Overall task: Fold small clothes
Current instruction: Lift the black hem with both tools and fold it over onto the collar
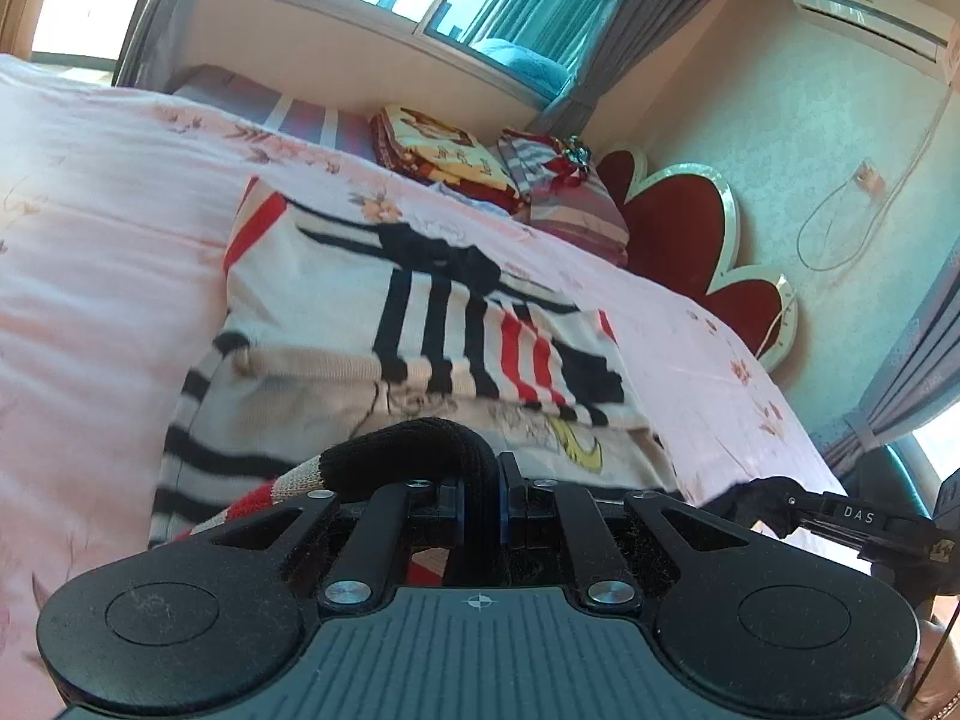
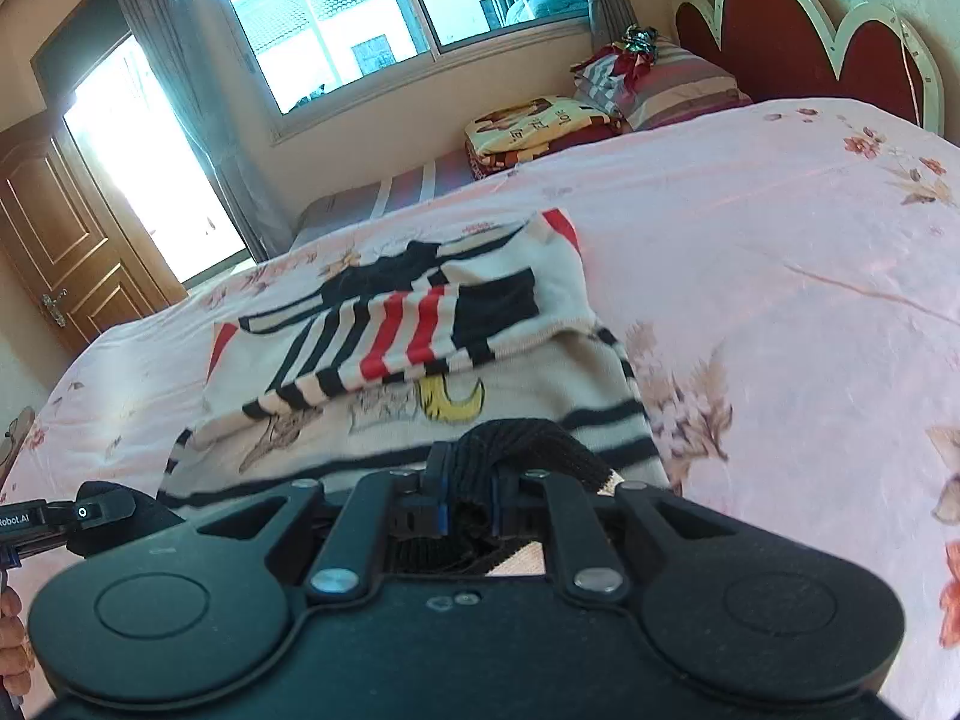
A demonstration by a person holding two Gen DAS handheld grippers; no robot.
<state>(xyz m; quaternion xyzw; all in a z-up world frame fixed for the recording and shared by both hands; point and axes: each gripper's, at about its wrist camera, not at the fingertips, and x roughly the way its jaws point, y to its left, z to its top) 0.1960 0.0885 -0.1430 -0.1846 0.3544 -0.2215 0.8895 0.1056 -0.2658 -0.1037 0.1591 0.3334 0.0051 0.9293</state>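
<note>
A small cream knit sweater (image 1: pixel 336 324) with black and red stripes and a cartoon print lies on the pink bed; it also shows in the right wrist view (image 2: pixel 456 360). Both sleeves are folded across its chest. My left gripper (image 1: pixel 480 504) is shut on the sweater's black ribbed hem (image 1: pixel 420 450) at its near left corner. My right gripper (image 2: pixel 471 498) is shut on the black hem (image 2: pixel 528 444) at the near right corner. Each gripper shows at the edge of the other's view.
The pink floral bedspread (image 2: pixel 780 252) runs wide around the sweater. Folded blankets (image 2: pixel 540 126) and a striped pillow (image 2: pixel 678 84) lie at the far side by the red headboard (image 2: pixel 798 18). A window and a wooden door (image 2: pixel 54 240) stand beyond.
</note>
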